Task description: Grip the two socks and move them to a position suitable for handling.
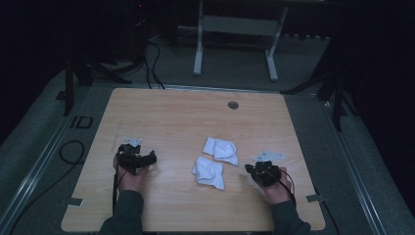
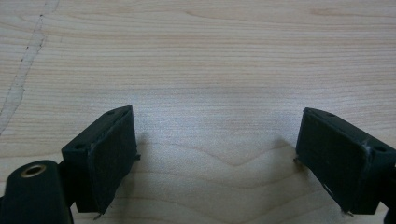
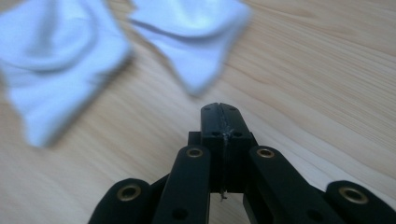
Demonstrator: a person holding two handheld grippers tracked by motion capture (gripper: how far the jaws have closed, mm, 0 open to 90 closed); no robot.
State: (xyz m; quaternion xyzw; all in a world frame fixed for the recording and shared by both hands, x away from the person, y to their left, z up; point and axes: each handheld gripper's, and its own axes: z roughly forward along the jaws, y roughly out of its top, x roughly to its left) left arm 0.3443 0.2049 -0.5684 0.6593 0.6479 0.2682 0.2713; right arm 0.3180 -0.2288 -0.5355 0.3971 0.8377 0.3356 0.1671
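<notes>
Between grasps: my right hand-held gripper (image 3: 220, 108) clenched, empty, near two white socks (image 1: 209, 172); left hand-held gripper (image 2: 217, 154) released over table (image 1: 171, 117). Next I reopen, reach left.

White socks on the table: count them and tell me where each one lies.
2. One white sock lies near the middle of the table, farther from the person. The other white sock lies just in front of it, nearer the person. They look close together; nothing seems hidden.
</notes>
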